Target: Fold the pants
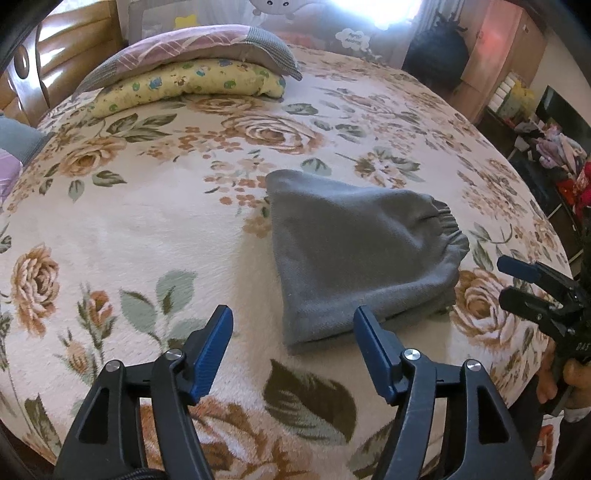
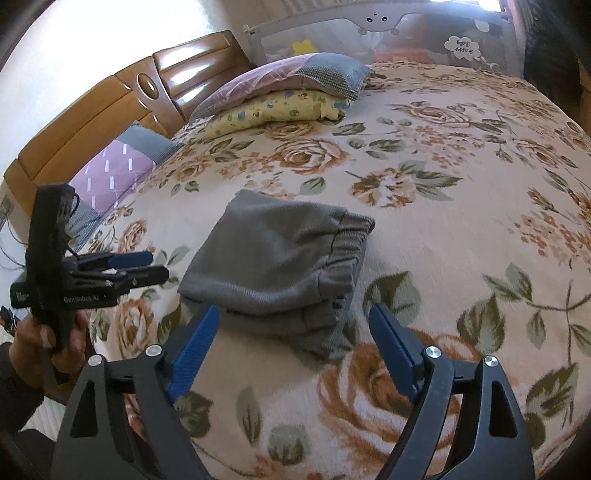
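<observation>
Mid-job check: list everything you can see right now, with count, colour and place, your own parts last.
pants: one, grey, folded into a bundle mid-bed, held by nothing
bedspread: one, cream with a rose print, covering the bed
pillows: two stacked, purple-grey over yellow, far end of the bed
purple pillow: one, by the headboard
headboard: one, brown wood
bed rail: one, grey mesh, far side
left hand-held gripper: black, blue pads, open, empty
right hand-held gripper: same, open, empty
</observation>
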`<state>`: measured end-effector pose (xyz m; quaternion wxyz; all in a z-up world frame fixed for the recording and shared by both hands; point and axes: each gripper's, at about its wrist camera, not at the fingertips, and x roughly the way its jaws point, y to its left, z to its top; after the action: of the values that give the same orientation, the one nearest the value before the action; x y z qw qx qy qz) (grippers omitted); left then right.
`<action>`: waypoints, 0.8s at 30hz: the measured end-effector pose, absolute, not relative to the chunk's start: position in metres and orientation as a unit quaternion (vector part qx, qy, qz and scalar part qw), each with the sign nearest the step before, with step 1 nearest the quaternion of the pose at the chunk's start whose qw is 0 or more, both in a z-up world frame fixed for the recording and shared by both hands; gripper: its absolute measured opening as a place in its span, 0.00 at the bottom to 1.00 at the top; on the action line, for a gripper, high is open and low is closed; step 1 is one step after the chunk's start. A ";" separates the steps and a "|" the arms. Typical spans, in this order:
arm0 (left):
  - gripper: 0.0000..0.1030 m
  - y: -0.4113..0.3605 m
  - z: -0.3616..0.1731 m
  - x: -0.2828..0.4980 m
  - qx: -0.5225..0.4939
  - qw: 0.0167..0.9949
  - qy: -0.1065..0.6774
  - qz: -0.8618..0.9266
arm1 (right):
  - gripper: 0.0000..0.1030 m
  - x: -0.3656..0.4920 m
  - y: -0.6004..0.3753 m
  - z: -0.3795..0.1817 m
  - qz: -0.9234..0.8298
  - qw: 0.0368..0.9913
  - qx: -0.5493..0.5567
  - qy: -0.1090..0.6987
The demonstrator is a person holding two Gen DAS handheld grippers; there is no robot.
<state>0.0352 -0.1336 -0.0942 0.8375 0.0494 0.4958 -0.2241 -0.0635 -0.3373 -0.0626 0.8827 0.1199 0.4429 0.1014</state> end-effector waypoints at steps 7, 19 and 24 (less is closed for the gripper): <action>0.69 -0.135 -0.090 0.025 0.063 0.846 0.483 -0.218 | 0.86 -0.072 -0.330 -0.063 0.118 0.879 0.096 0.452; 0.76 -0.141 -0.083 0.014 0.093 0.855 0.467 -0.205 | 0.88 -0.063 -0.316 -0.067 0.137 0.871 0.050 0.468; 0.78 -0.143 -0.080 0.010 0.098 0.859 0.464 -0.194 | 0.88 -0.061 -0.310 -0.067 0.144 0.870 0.038 0.470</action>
<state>0.0105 -0.1426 -0.0805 0.8590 0.0979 0.4636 -0.1941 -0.0610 -0.3104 -0.0672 0.8701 0.0378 0.4699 0.1441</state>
